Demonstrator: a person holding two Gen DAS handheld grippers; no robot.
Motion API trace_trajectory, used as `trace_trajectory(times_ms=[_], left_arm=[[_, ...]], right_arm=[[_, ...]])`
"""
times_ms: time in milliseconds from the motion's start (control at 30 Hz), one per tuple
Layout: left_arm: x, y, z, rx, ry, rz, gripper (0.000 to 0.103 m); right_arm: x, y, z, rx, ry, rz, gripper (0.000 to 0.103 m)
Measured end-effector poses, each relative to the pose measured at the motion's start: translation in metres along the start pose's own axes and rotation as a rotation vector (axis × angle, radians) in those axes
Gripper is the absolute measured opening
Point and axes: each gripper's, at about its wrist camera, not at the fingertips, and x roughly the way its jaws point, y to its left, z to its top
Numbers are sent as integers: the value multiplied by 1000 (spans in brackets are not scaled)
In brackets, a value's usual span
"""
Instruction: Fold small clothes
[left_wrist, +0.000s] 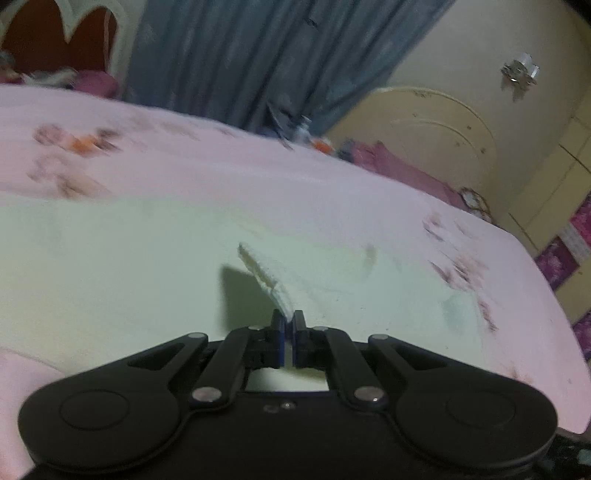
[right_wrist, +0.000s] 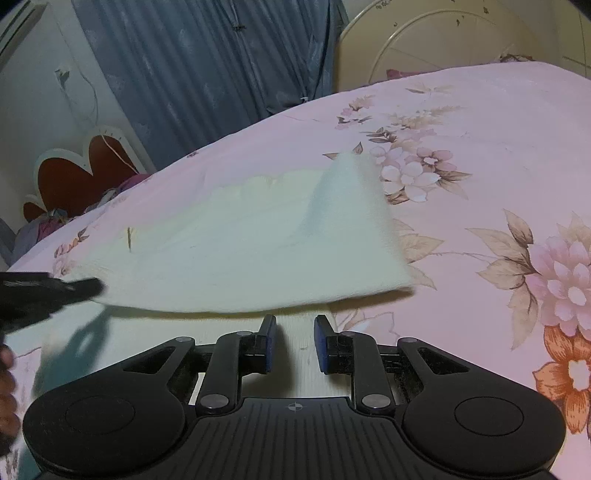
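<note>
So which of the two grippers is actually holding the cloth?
The left gripper: its jaws pinch the pale cloth. The right gripper is open, holding nothing.

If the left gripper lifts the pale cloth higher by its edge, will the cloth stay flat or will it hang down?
Probably it will hang down. The cloth already sags and drapes from the edge pinched by the left gripper, so it looks floppy. It seems light, since one small pinch raises a wide flap. The right gripper is open beside it.

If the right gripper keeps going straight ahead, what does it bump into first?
Probably the raised edge of the pale cloth, just ahead of the open right gripper. Depth is hard to judge.
</note>
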Motion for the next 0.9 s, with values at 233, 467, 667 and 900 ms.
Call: trace_trajectory(times_ms=[233, 467, 667, 900], left_arm=[[-12, 38, -1, -24, 1, 70, 3], [-16, 55, 0, -65, -15, 76, 3], [-17, 63, 1, -52, -12, 87, 3], [-8, 68, -12, -39, 29, 96, 4]], right_arm=[[-2, 4, -1, -2, -11, -24, 22], [2, 2, 3, -18, -1, -66, 22], [2, 2, 3, -38, -25, -90, 20], [5, 3, 3, -64, -10, -105, 11]])
